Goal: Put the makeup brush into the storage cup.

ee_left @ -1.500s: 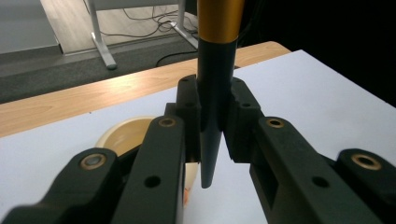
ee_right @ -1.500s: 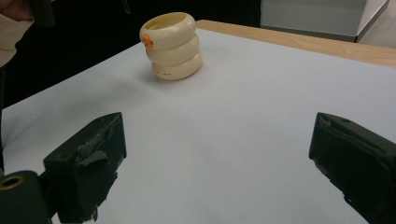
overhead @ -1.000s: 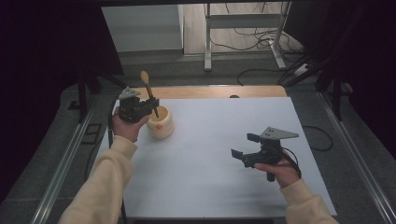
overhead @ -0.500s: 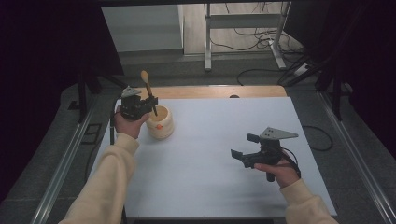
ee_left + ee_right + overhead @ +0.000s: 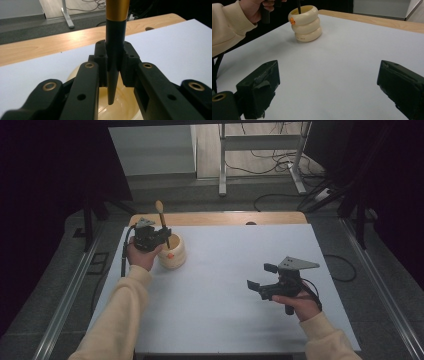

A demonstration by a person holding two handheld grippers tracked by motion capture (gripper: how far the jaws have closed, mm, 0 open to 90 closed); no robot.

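A cream ringed holder with a small orange knob stands at the table's left. My left gripper hovers right above it, shut on a brush that stands upright, tan bristles on top. In the left gripper view the jaws clamp the brush's black handle just under its gold band, and the pointed end hangs in the holder's mouth. The right gripper view shows the handle dipping into the holder. My right gripper is open at the right, with nothing between the jaws.
A white sheet covers the table, with a wooden strip along its far edge. Beyond it stand a metal desk frame and cables on the floor. A cable trails from the left gripper.
My left gripper has come down with the brush, so the handle's end now sits lower in the holder's mouth. The right gripper has stayed where it was.
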